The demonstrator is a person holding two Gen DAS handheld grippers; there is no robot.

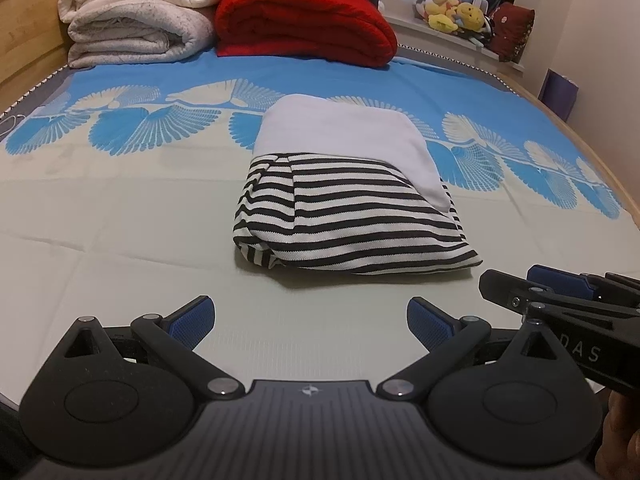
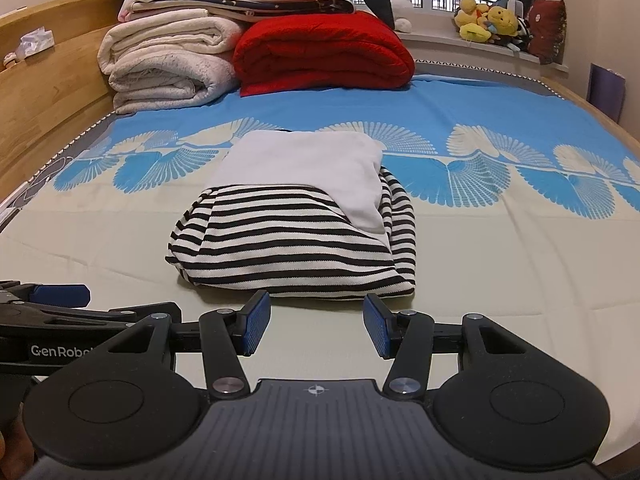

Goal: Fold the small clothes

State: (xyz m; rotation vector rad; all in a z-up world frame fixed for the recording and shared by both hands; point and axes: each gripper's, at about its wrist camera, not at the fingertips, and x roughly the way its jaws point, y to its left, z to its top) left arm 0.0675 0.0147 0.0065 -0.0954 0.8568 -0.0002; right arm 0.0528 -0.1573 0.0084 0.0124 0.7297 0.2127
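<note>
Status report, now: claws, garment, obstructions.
Left claw open, empty. Right claw open, empty, just short of striped garment. Garment folded on bed sheet. Nothing between.

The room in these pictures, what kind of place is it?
Most likely a home bedroom. The folded striped garment lies on a bed with a blue patterned sheet, folded blankets are stacked by the wooden headboard, and plush toys sit on the windowsill.
</note>
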